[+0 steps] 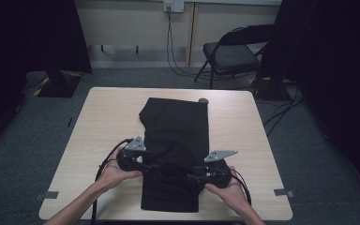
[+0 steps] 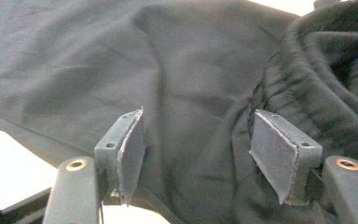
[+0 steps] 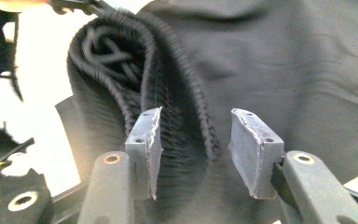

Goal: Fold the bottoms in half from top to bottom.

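One light wooden table (image 1: 103, 122) carries a black garment (image 1: 176, 136), apparently folded trousers with a ribbed elastic waistband (image 3: 121, 79), laid lengthwise down the table's middle from near the far edge to just short of the near edge. Behind the table, a black folding chair (image 1: 229, 56) stands by the wall, and dark curtains occupy both sides. No brand, label or legible writing can be made out on the garment; a small white patch at the upper corner of the left gripper view is cut off and unreadable. Left gripper (image 2: 198, 149), at the garment's left edge toward the near end of the table, has its jaws spread wide over the fabric, gripping nothing. Right gripper (image 3: 196, 144), at the garment's right edge, likewise has its jaws well apart, straddling the bunched waistband without clamping it. Whether the pads touch the cloth cannot be determined.
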### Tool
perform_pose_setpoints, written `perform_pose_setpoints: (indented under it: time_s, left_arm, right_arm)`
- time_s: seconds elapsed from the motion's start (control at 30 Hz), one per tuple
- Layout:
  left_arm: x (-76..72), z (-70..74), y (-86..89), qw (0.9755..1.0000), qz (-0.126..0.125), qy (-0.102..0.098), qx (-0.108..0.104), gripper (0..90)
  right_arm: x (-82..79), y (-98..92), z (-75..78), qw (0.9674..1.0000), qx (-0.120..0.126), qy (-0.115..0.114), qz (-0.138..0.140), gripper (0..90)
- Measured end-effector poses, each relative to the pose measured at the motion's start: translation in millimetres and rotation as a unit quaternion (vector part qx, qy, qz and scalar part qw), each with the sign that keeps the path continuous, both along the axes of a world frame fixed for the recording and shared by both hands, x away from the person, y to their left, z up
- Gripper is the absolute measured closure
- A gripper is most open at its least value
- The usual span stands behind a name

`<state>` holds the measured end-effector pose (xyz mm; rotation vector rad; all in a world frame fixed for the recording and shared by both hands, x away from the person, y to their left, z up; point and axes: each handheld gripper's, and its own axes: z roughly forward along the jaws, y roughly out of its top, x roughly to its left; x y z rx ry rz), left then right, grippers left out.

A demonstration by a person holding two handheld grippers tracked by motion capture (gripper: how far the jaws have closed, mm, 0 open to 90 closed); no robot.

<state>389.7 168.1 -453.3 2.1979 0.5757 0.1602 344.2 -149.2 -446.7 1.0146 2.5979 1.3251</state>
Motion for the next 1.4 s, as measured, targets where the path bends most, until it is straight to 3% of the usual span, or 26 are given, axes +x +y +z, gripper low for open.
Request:
perform_pose_setpoints:
  time_s: [0.1,0.2,0.3,0.37,0.4,0.47,0.53,0.67,0.73,0.8,0.83,0.9,0.93,0.97,1.0,1.03,1.17,1.23,1.27,1.3,1.33,1.4]
  left_arm:
    - [-5.3,2.4,1.6,0.9999,-0.012,0.001,-0.008,34.1]
    - [-6.3,2.4,-0.1,0.9999,-0.007,-0.002,-0.013,34.1]
    - [-4.0,-5.4,-6.0,0.9999,-0.009,0.011,0.003,34.1]
    - [-9.0,-11.2,-12.4,0.9992,-0.027,0.023,0.018,38.7]
    - [-16.7,-16.2,-17.8,0.9984,-0.040,0.026,0.029,38.6]
    - [-19.5,-17.8,-19.0,0.9981,-0.042,0.029,0.033,38.3]
    - [-21.5,-19.3,-17.7,0.9974,-0.050,0.031,0.041,36.5]
    - [-22.5,-20.0,-14.6,0.9978,-0.044,0.038,0.032,32.7]
    - [-19.4,-14.1,-11.2,0.9989,-0.030,0.033,0.010,36.4]
    - [-17.3,-11.5,-9.9,0.9993,-0.021,0.031,0.000,39.0]
    - [-14.8,-9.5,-8.8,0.9997,0.000,0.023,-0.008,39.0]
    - [-9.2,-10.4,-7.4,0.9997,0.012,0.021,-0.009,41.3]
    - [-6.4,-13.5,-7.5,0.9996,0.021,0.019,-0.004,42.7]
    - [-1.2,-20.1,-8.2,0.9991,0.029,0.022,0.020,43.3]
    - [-1.2,-20.1,-8.2,0.9991,0.029,0.022,0.020,43.2]
    - [3.7,-27.4,-8.9,0.9983,0.037,0.032,0.033,43.2]
    - [2.2,-32.7,-13.1,0.9980,0.024,0.032,0.049,41.5]
    - [0.6,-32.5,-15.3,0.9978,0.026,0.027,0.055,41.4]
    - [-0.2,-32.5,-15.9,0.9976,0.026,0.024,0.059,41.4]
    - [-0.6,-32.8,-16.3,0.9975,0.023,0.020,0.063,41.1]
    - [-0.7,-33.3,-16.4,0.9977,0.022,0.019,0.061,41.1]
    - [1.0,-32.8,-15.1,0.9978,0.021,0.025,0.057,41.1]
  right_arm:
    - [-8.9,3.4,4.6,0.9999,0.006,-0.005,0.011,53.1]
    - [-12.8,6.7,16.0,0.9992,0.031,-0.018,0.018,53.0]
    - [-6.0,12.2,19.4,0.9991,0.032,-0.028,0.008,51.7]
    - [4.2,25.8,6.1,0.9996,0.000,-0.028,-0.003,49.5]
    - [5.8,31.1,-1.7,0.9998,-0.005,-0.017,0.004,48.4]
    - [4.7,36.8,-9.1,0.9997,-0.016,-0.010,0.013,46.5]
    - [-1.9,47.6,-21.3,0.9983,-0.048,-0.008,0.030,43.4]
    - [-10.3,48.6,-34.8,0.9977,-0.062,0.010,0.028,37.1]
    - [-12.8,46.7,-39.1,0.9975,-0.062,0.007,0.033,36.9]
    - [-12.8,45.6,-38.7,0.9972,-0.063,0.008,0.039,36.9]
    - [-13.0,44.7,-38.3,0.9968,-0.067,0.008,0.044,37.0]
    - [-14.2,41.9,-37.9,0.9964,-0.068,0.010,0.050,36.9]
    - [-15.7,41.0,-37.6,0.9963,-0.069,0.011,0.051,36.9]
    - [-18.7,39.6,-36.9,0.9957,-0.074,0.011,0.055,36.9]
    - [-20.6,38.8,-36.5,0.9956,-0.075,0.014,0.056,36.9]
    - [-22.5,38.3,-36.1,0.9953,-0.076,0.014,0.057,36.9]
    - [-26.8,38.5,-32.4,0.9948,-0.080,0.014,0.062,36.9]
    - [-24.5,36.8,-23.8,0.9960,-0.068,0.012,0.056,34.3]
    - [-20.7,33.9,-17.7,0.9975,-0.049,0.012,0.050,36.5]
    - [-10.5,28.9,-7.7,0.9987,-0.043,-0.014,0.024,37.8]
    - [-10.5,28.9,-7.7,0.9987,-0.043,-0.014,0.024,37.8]
    - [4.3,24.3,-3.6,0.9992,-0.033,-0.022,-0.006,38.6]
